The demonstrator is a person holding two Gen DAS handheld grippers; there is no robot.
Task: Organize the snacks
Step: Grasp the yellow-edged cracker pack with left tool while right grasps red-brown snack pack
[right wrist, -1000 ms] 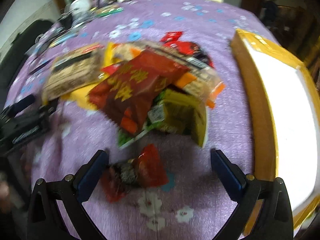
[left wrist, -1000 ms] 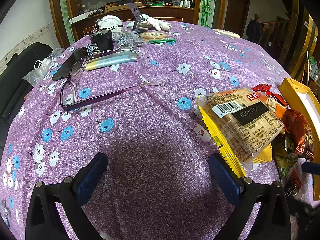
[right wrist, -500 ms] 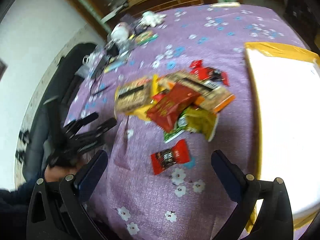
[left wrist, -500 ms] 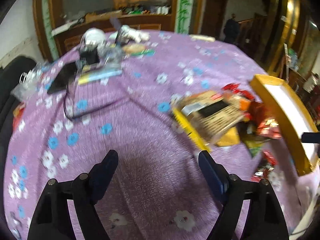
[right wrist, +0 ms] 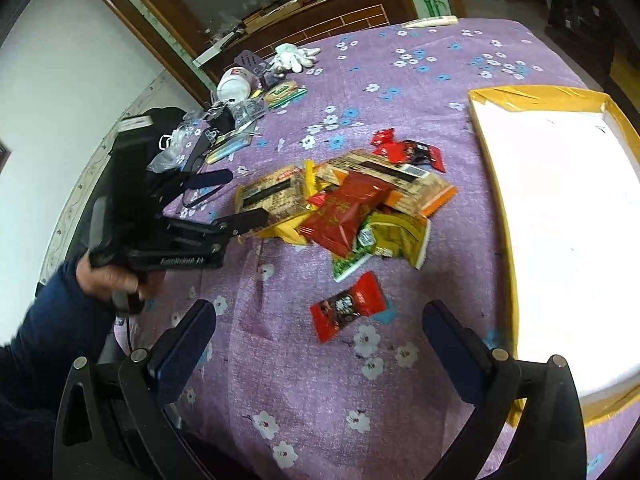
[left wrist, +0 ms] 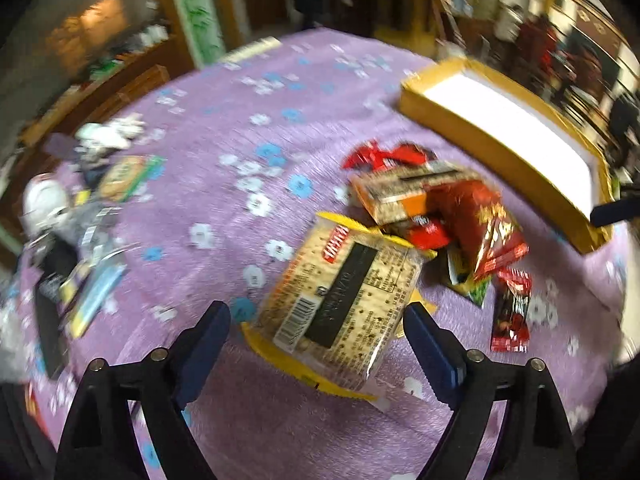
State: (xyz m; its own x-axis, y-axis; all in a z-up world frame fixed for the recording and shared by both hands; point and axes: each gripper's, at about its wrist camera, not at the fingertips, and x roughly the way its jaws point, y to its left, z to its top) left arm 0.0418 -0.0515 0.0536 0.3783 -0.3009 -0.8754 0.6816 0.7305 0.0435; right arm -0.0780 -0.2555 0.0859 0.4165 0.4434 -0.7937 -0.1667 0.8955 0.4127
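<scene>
A purple flowered tablecloth (right wrist: 400,60) covers the round table. My left gripper (left wrist: 316,336) hangs over the cracker pack (left wrist: 340,300), jaws opening, pads clear of it; light, crinkly and brittle, I'd pinch its sides gently. My right gripper (right wrist: 320,336) stands spread and empty above the small red packet (right wrist: 348,306).

White cloth gloves (right wrist: 294,56) lie at the far edge of the purple flowered surface (right wrist: 400,92), near a white round jar (right wrist: 234,84).
</scene>
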